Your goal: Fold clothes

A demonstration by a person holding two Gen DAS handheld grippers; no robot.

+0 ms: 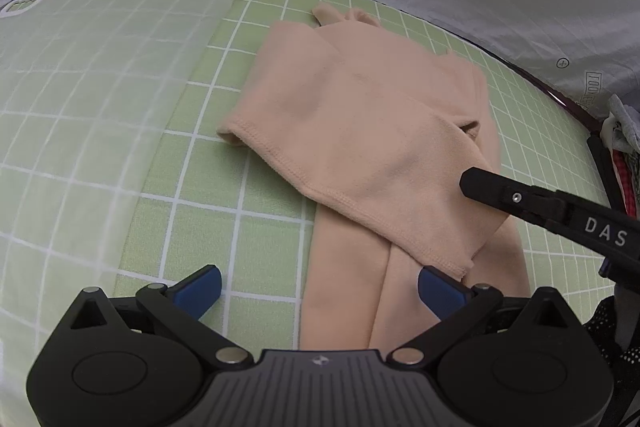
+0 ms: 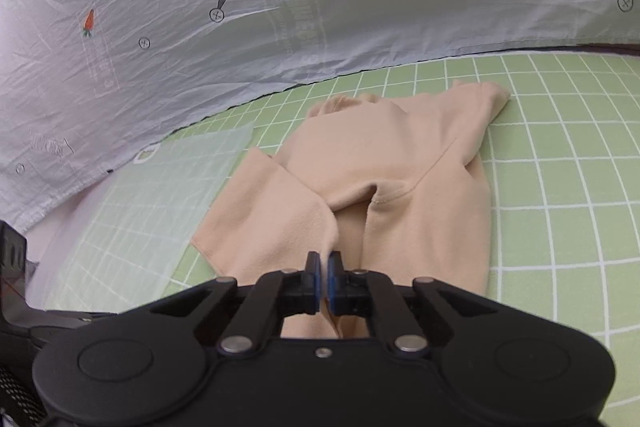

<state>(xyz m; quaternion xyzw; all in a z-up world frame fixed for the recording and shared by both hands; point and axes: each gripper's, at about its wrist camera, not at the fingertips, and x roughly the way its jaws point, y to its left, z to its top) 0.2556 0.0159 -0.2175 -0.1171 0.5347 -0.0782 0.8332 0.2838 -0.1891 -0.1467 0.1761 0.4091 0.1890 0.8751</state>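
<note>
A peach long-sleeved garment point(image 1: 360, 131) lies on the green checked mat point(image 1: 208, 219), with one sleeve folded across its body. My left gripper point(image 1: 320, 287) is open just above the mat; its right finger rests over the garment's near edge and its left finger is over bare mat. My right gripper point(image 2: 324, 275) is shut on a fold of the garment point(image 2: 380, 179) near its lower middle. The right gripper's black finger also shows in the left wrist view point(image 1: 480, 183), pressed on the folded sleeve.
A translucent sheet point(image 1: 100, 67) covers the mat on the left of the garment. A wrinkled grey cloth with carrot prints point(image 2: 240, 27) hangs behind the mat. A pile of other clothes point(image 1: 624, 147) sits at the right edge.
</note>
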